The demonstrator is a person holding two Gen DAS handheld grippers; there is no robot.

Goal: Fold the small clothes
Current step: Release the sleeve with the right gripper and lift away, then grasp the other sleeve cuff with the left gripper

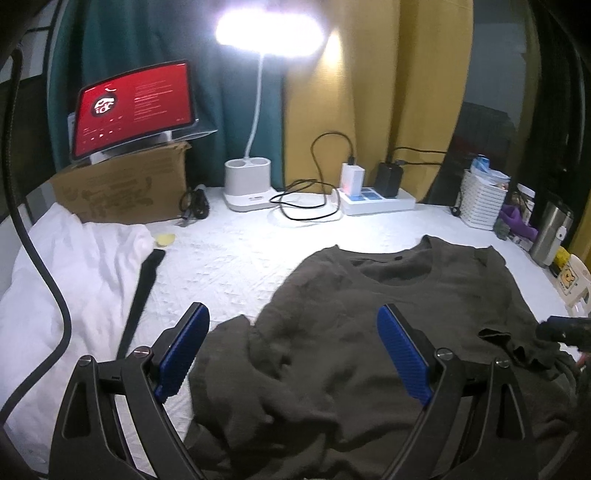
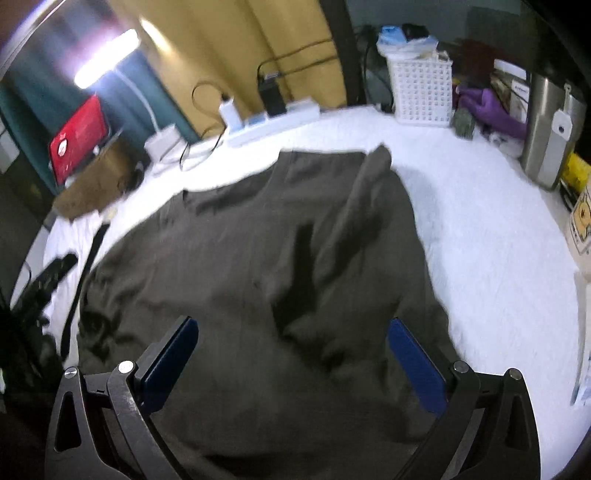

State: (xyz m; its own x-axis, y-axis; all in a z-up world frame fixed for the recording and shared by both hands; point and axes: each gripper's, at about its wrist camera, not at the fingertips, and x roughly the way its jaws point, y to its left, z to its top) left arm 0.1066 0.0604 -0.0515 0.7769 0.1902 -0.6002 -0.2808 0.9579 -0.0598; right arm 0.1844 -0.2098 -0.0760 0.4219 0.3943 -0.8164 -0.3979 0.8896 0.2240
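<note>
Dark shirt [image 1: 388,332] on white bedcover [image 1: 229,258], lamp [image 1: 269,33] lit, both tools wide

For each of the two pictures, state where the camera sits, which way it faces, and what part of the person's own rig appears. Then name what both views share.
Left wrist: sits on the left gripper, facing across the dark shirt toward the lamp and tablet; its open blue pads show.
Right wrist: sits on the right gripper, tilted, facing over the shirt toward the white basket; its open fingers show.
Shared: shirt, lamp, tablet, power strip, basket, steel tumbler.
</note>
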